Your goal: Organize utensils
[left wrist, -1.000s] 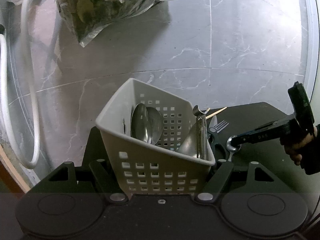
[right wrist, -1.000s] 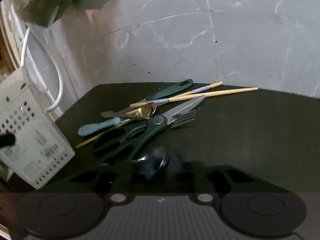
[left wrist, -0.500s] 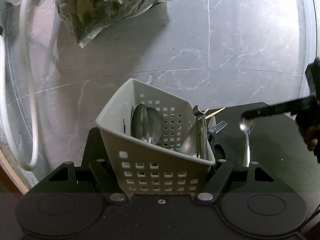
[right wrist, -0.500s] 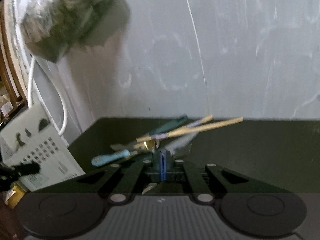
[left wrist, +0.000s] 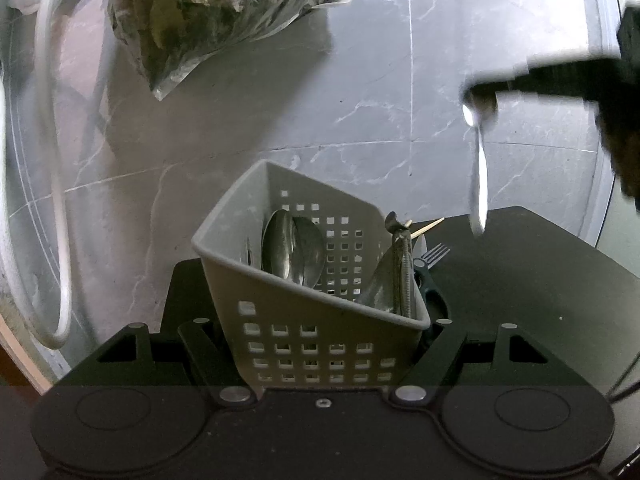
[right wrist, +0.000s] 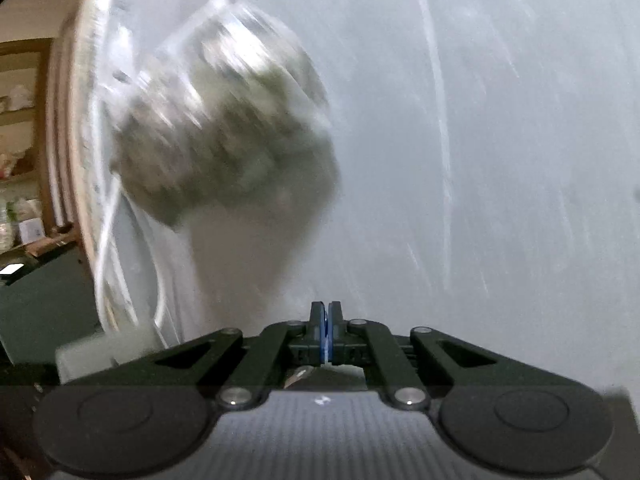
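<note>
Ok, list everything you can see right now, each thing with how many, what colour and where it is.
caddy: one, pale grey, perforated, clamped in the left gripper
spoons in caddy: at least two, silver, left compartment
metal utensil: one, dark grey, caddy's right end
held spoon: one, silver, hanging bowl-up from the right gripper
fork: one, silver, on the table behind the caddy
table: one, black
plastic bag: one, clear, dark green contents, against the wall
hose: one, white, far left
wall: grey marble tiles
left gripper: black, shut on the caddy
right gripper: black, shut on the held spoon
</note>
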{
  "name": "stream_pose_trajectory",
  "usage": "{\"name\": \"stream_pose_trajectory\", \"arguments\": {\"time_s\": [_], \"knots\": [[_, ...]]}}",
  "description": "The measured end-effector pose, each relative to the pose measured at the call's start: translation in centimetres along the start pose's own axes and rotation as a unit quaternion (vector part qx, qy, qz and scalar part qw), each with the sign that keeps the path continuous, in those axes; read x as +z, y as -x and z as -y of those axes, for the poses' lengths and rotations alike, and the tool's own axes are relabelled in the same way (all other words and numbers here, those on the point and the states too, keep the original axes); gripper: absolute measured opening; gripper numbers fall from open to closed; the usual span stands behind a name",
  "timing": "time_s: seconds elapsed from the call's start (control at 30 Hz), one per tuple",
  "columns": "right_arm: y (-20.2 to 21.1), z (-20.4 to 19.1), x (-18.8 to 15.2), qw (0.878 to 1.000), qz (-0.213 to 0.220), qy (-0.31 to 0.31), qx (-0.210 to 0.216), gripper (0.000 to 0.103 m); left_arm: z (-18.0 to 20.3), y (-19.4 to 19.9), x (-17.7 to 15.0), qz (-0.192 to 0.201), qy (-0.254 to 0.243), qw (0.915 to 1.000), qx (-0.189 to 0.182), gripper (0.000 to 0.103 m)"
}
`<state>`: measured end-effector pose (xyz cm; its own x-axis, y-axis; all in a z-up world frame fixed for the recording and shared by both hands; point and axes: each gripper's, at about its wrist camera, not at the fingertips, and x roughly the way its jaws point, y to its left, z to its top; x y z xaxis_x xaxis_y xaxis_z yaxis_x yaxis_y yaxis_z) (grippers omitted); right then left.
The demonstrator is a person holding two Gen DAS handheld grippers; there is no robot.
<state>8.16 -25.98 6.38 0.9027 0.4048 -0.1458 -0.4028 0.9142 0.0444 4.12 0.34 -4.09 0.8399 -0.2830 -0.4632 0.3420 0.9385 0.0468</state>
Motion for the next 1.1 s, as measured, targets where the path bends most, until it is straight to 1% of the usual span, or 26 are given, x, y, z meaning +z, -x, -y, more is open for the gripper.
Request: {"name": "stream_pose_trajectory", "arguments": {"time_s": [0.07,0.13,0.2,0.27,0.33,0.4,0.5,0.6,0.67,0.7,0.73,0.77,0.8,0.83,0.9,1.07,1.1], "knots": [[0.3,-1.3,2.0,0.999,0.033,0.022,0.009,0.001,0.1,0.0,0.0,0.002,0.000,1.0000,0.000,0.076],[0.6,-2.2,3.8,0.997,0.062,0.030,0.025,0.001,0.1,0.1,-0.1,0.002,-0.001,1.0000,0.000,0.076],[0.5,-3.5,5.1,0.995,0.086,0.045,0.040,0.001,0.1,0.2,-0.2,0.004,0.000,1.0000,-0.001,0.076],[-0.2,-4.9,5.6,0.991,0.100,0.060,0.061,0.001,0.1,0.2,-0.2,0.005,-0.001,1.0000,-0.001,0.076],[-1.2,-6.8,5.1,0.988,0.103,0.089,0.071,0.001,0.0,0.2,-0.2,0.006,0.000,1.0000,-0.002,0.076],[-2.2,-8.4,4.0,0.986,0.095,0.110,0.086,0.001,0.0,0.2,-0.3,0.006,0.000,1.0000,-0.002,0.076],[-3.2,-10.7,1.8,0.981,0.068,0.140,0.116,0.001,0.0,0.2,-0.2,0.006,0.000,1.0000,-0.001,0.076],[-4.2,-12.8,-0.5,0.975,0.032,0.162,0.146,0.002,0.0,0.1,-0.2,0.007,-0.001,1.0000,-0.002,0.076],[-4.7,-13.8,-2.3,0.973,0.002,0.174,0.151,0.002,0.0,0.0,-0.2,0.008,-0.002,1.0000,-0.003,0.076],[-4.8,-14.1,-3.0,0.973,-0.015,0.171,0.153,0.005,0.0,0.0,-0.2,0.010,-0.002,0.9999,-0.003,0.076],[-4.7,-14.2,-3.5,0.973,-0.033,0.165,0.160,0.022,0.0,0.0,-0.2,0.011,-0.001,0.9999,-0.003,0.076],[-4.5,-14.2,-4.0,0.974,-0.042,0.159,0.157,0.052,0.0,0.0,-0.3,0.012,-0.002,0.9999,-0.003,0.076],[-4.1,-13.9,-4.3,0.976,-0.038,0.148,0.154,0.062,0.0,0.0,-0.3,0.013,-0.002,0.9999,-0.004,0.076],[-3.6,-13.6,-4.4,0.978,-0.036,0.135,0.156,0.069,-0.1,0.1,-0.4,0.013,-0.003,0.9999,-0.005,0.076],[-3.0,-12.8,-4.5,0.982,-0.045,0.107,0.149,0.071,-0.1,0.2,-0.5,0.011,-0.003,0.9999,-0.006,0.076],[-2.4,-9.6,-4.3,0.993,-0.050,0.032,0.106,0.094,0.1,0.3,-0.2,0.007,-0.002,1.0000,-0.002,0.076],[-2.3,-8.8,-4.5,0.994,-0.055,0.022,0.094,0.096,0.1,0.3,-0.2,0.006,-0.001,1.0000,-0.001,0.076]]}}
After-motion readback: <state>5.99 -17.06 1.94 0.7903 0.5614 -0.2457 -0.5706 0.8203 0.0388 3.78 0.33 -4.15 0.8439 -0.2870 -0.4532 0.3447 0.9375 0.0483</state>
